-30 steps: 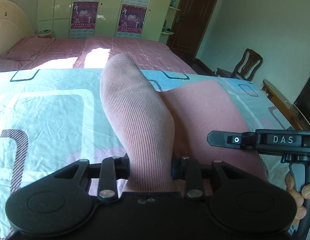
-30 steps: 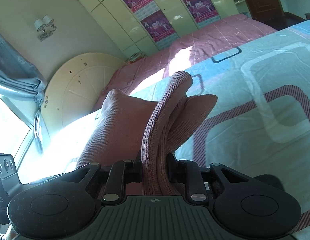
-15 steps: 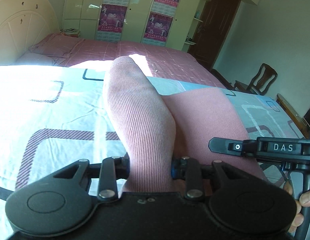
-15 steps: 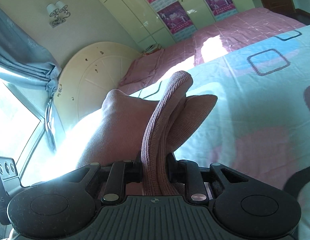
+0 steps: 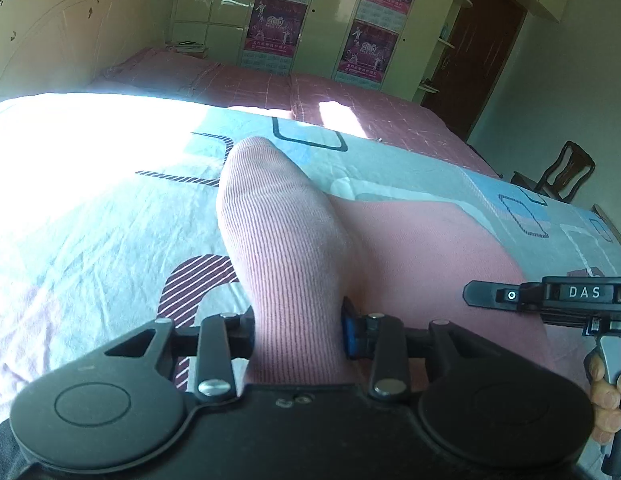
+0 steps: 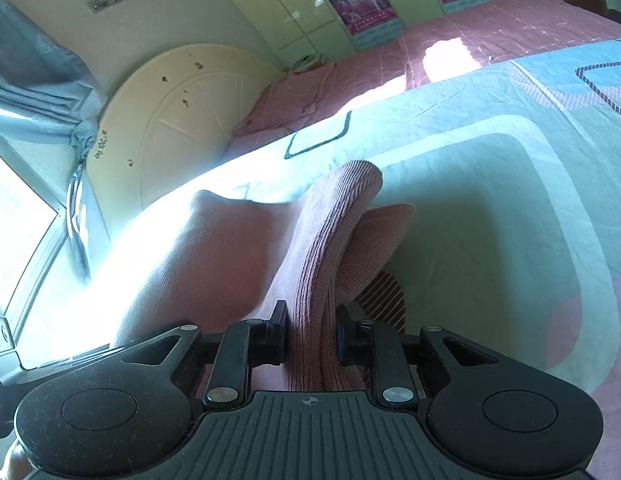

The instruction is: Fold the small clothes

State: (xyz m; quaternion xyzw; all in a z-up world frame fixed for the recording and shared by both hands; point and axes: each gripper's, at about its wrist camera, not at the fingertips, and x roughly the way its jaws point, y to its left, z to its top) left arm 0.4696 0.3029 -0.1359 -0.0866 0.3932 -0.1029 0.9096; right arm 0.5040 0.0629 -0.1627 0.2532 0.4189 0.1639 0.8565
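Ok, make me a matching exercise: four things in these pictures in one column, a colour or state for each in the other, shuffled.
Things:
1. pink garment
2. door
3. chair
4. headboard

Descriptions:
A. cream, arched, with dark spots
B. dark wood, standing beyond the bed's far corner
C. ribbed, clamped in both tongs
D. dark brown, beside the wardrobe

Pairs: 1-C, 2-D, 3-B, 4-A

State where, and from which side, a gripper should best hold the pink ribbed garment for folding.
Grip the pink ribbed garment at its thick ribbed edge, coming in from the near side, level with the bedspread. That bunched hem stands up firm between the pads, as the left gripper and right gripper show.
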